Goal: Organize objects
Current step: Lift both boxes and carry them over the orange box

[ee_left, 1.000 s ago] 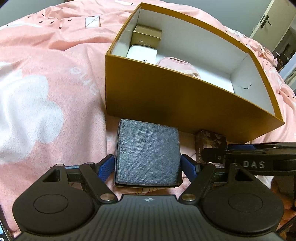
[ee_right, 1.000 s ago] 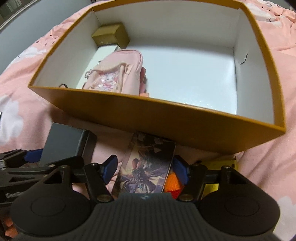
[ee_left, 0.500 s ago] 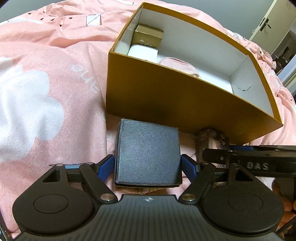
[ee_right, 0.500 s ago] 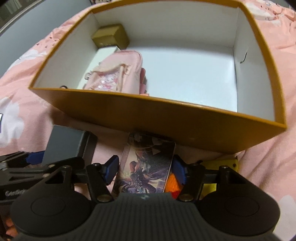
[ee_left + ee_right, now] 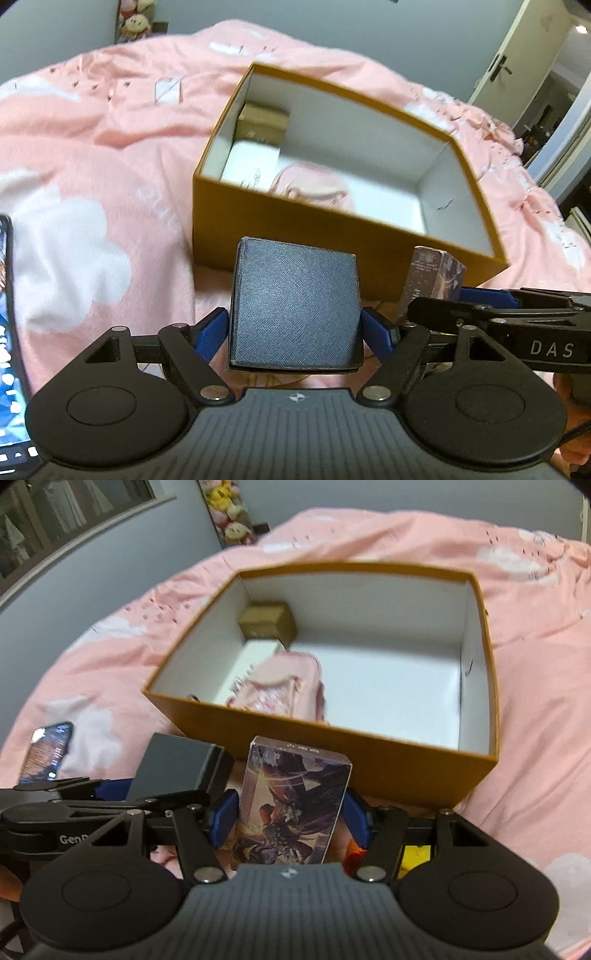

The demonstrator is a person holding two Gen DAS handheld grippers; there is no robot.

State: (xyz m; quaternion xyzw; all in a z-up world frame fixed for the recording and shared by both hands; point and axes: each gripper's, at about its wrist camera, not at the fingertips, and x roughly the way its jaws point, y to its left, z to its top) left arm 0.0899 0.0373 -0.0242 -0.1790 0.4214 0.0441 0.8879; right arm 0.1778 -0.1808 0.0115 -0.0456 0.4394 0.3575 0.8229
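While the orange cardboard box point(image 5: 373, 749) lies open on the pink bed cover point(image 5: 92, 155), it holds three things at its 9 o'clock end: a small gold box point(image 5: 267, 622) in the far corner, a flat white box point(image 5: 251, 664) before it, and a pink pouch point(image 5: 280, 690) nearest to the front wall. Its remaining white floor is bare. The left hand-held gripper point(image 5: 294, 326) pinches a square black box point(image 5: 293, 306) with fine woven texture between its blue pads. The right hand-held gripper point(image 5: 291, 814) pinches a printed card box point(image 5: 291, 806) with dark fantasy art, at 3 o'clock of the black box. Compared with one second ago, both held boxes are lifted off the bed cover, and the orange box appears lower and farther. A phone point(image 5: 48, 753) lies at 9 o'clock.
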